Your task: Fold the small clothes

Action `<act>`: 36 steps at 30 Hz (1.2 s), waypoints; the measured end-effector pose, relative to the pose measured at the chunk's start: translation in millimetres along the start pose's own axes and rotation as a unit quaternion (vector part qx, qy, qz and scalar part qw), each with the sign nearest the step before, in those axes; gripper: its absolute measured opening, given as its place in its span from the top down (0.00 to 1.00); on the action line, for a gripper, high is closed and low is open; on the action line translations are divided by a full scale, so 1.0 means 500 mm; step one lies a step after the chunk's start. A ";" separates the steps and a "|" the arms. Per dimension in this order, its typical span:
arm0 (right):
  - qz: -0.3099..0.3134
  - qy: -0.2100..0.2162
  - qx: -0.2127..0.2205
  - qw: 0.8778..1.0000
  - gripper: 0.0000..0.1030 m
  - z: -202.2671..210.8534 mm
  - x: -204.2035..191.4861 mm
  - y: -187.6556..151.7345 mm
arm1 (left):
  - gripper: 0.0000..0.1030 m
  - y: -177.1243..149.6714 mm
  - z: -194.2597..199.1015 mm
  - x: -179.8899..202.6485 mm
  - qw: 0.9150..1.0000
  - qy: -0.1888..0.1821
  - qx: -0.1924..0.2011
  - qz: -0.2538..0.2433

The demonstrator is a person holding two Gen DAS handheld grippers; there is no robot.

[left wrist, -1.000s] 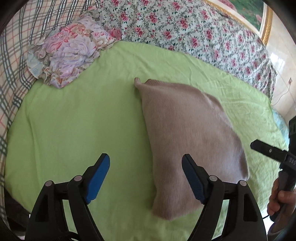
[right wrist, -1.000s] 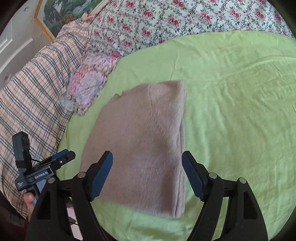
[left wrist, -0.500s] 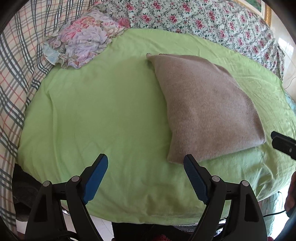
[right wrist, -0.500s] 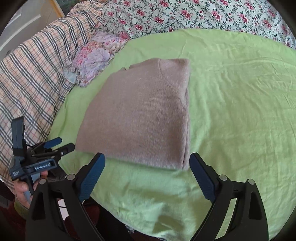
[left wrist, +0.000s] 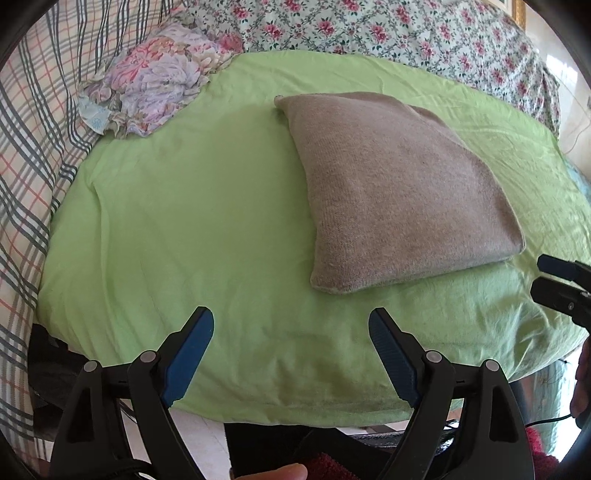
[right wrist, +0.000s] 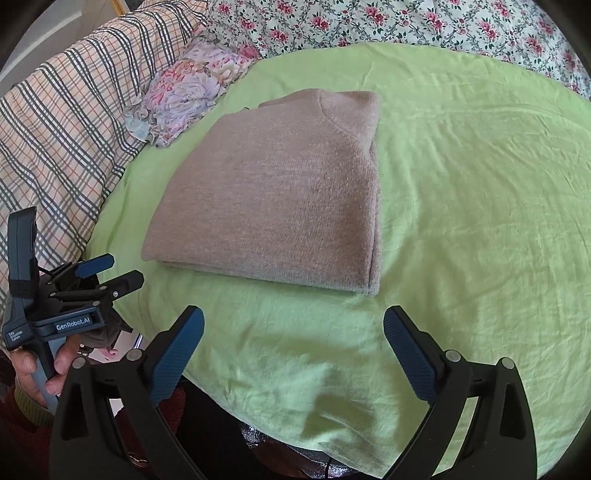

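Note:
A folded beige knit sweater (left wrist: pixel 399 192) (right wrist: pixel 280 192) lies flat on the green sheet (left wrist: pixel 184 221) (right wrist: pixel 461 184). My left gripper (left wrist: pixel 291 321) hovers open over the sheet's near edge, short of the sweater's near-left corner, with nothing between its blue pads. It also shows at the left of the right wrist view, left gripper (right wrist: pixel 118 271), held by a hand (right wrist: pixel 33 369). My right gripper (right wrist: pixel 294 317) is off the sweater's near edge; its jaws are opening and hold nothing. Its fingertips (left wrist: pixel 554 264) show at the right edge of the left wrist view.
A crumpled floral garment (left wrist: pixel 155 88) (right wrist: pixel 192 85) lies at the sheet's far left. A plaid quilt (left wrist: pixel 29 129) (right wrist: pixel 66 110) runs along the left and a flowered bedcover (left wrist: pixel 406 33) (right wrist: pixel 406 22) along the back. The bed edge drops off just below both grippers.
Both grippers have drawn back from over the sweater toward the bed's near edge. The right jaws have spread wider. The sweater lies unmoved.

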State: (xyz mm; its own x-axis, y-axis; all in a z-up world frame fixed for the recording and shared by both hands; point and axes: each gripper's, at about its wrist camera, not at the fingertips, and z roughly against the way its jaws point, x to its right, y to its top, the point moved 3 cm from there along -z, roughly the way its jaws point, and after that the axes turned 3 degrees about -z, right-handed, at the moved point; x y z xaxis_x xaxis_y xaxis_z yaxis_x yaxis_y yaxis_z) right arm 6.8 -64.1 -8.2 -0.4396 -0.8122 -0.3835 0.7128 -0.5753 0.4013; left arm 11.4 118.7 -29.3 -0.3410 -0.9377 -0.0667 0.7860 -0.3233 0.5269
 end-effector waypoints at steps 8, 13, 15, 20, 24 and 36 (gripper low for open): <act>0.005 -0.002 0.005 1.000 0.04 0.003 0.001 0.001 | 0.13 0.001 0.012 0.013 0.999 0.020 0.007 -0.023; 0.017 -0.008 0.005 1.000 0.04 0.004 0.000 0.009 | 0.12 0.010 0.012 0.019 0.999 0.027 0.009 -0.032; 0.022 -0.009 0.005 1.000 0.04 0.004 -0.002 0.016 | 0.11 0.016 0.010 0.024 0.999 0.028 0.008 -0.034; 0.033 -0.009 0.004 0.999 0.03 0.003 0.001 0.035 | 0.11 0.038 0.005 0.026 0.999 0.031 0.008 -0.043; 0.036 -0.010 0.002 0.999 0.02 -0.004 0.006 0.052 | 0.10 0.055 0.005 0.030 0.999 0.027 0.011 -0.042; 0.043 -0.006 0.012 0.999 0.02 -0.012 -0.004 0.104 | 0.09 0.102 -0.004 0.034 0.999 0.025 0.023 -0.036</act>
State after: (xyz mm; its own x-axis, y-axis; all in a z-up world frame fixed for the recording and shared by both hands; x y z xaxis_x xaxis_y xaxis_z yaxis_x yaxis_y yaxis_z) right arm 47.9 -91.9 8.3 -0.3835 -0.8600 -0.3367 0.7353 -0.5049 0.4521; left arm 46.8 86.0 -5.0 -0.3689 -0.9176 -0.1480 0.7354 -0.3855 0.5572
